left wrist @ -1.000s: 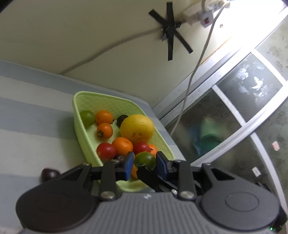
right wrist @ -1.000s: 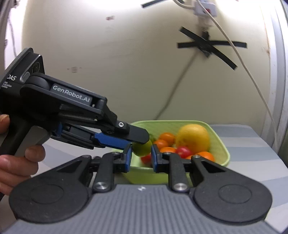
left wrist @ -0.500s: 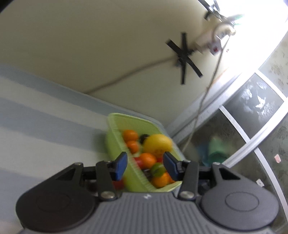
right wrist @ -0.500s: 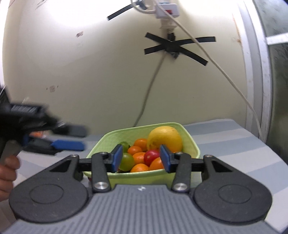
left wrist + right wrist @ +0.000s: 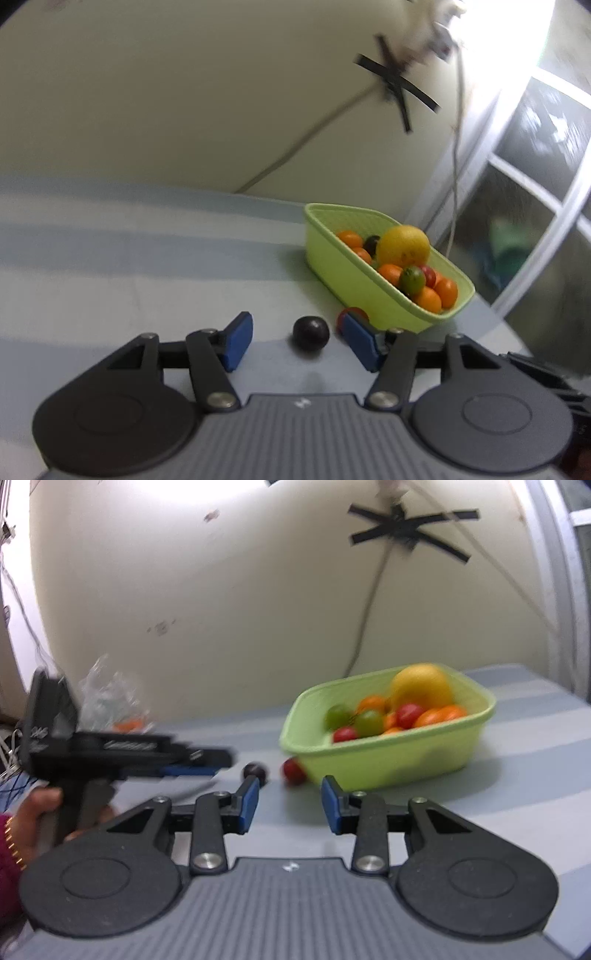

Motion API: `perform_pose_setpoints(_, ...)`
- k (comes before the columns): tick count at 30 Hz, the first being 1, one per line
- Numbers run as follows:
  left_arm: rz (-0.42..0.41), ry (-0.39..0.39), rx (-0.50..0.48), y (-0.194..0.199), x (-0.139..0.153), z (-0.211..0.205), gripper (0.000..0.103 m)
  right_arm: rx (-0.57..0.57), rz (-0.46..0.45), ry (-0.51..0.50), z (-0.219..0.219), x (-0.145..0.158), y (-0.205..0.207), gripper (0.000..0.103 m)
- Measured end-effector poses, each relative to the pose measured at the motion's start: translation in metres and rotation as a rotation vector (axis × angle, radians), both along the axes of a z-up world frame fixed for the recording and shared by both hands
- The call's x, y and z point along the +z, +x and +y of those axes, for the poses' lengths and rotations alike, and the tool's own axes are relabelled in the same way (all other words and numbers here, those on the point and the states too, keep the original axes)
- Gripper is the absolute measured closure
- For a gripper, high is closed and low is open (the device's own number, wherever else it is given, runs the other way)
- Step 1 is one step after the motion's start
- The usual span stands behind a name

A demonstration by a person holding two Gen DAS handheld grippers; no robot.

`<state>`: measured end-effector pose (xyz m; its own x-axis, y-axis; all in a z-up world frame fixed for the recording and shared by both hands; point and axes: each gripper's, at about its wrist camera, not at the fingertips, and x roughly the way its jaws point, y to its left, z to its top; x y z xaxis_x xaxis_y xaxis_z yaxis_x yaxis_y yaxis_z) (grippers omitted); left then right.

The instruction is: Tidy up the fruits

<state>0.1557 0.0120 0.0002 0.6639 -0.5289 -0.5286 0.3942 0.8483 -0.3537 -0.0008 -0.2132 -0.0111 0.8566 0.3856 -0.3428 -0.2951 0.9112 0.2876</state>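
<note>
A green basket (image 5: 334,258) (image 5: 391,753) on the striped table holds a big yellow citrus (image 5: 405,245) (image 5: 421,686), several oranges, red tomatoes and green fruits. A dark plum (image 5: 311,332) (image 5: 255,770) and a red tomato (image 5: 351,314) (image 5: 293,771) lie on the table beside the basket. My left gripper (image 5: 297,341) is open and empty, with the plum just ahead between its fingers. It also shows in the right wrist view (image 5: 195,764). My right gripper (image 5: 290,805) is open and empty, short of the tomato.
A clear plastic bag with something orange (image 5: 114,705) lies at the far left of the table. A cable (image 5: 306,136) runs down the wall behind the basket. A glass door (image 5: 535,221) stands to the right.
The left gripper let the green fruit go into the basket, opened, drew back and dropped low toward the plum. The right gripper opened and pulled back from the basket.
</note>
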Motion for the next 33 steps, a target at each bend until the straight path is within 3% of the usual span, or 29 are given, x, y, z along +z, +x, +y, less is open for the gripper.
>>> perform_pose_setpoints(4,-0.056,0.100,-0.089,0.001,0.002,-0.017,0.046,0.027,0.033,-0.027,0.013,-0.005,0.005,0.063)
perform_pose_setpoints(8,-0.053,0.180,-0.147,0.004,-0.002,-0.030,0.047,0.035,0.051,-0.011,0.012,-0.005,0.011,0.063)
perform_pose_setpoints(10,-0.039,0.208,-0.158,0.005,-0.005,-0.033,0.053,0.036,0.055,0.002,0.009,-0.006,0.011,0.063)
perform_pose_setpoints(13,-0.060,0.249,-0.140,0.003,-0.005,-0.037,0.072,0.044,0.051,0.003,0.010,-0.005,0.010,0.063)
perform_pose_setpoints(14,-0.060,0.245,-0.139,0.001,-0.006,-0.036,0.077,0.044,0.052,0.003,0.010,-0.005,0.010,0.063)
perform_pose_setpoints(19,-0.042,0.205,-0.117,-0.010,-0.004,-0.025,0.077,0.037,0.049,0.011,0.009,-0.005,0.009,0.063)
perform_pose_setpoints(26,-0.044,0.180,-0.115,-0.065,-0.002,-0.008,0.076,0.023,0.046,-0.011,0.012,-0.004,0.000,0.062)
perform_pose_setpoints(33,-0.029,0.221,-0.016,-0.113,0.001,0.002,0.076,0.044,0.081,0.005,0.018,-0.009,-0.019,0.062)
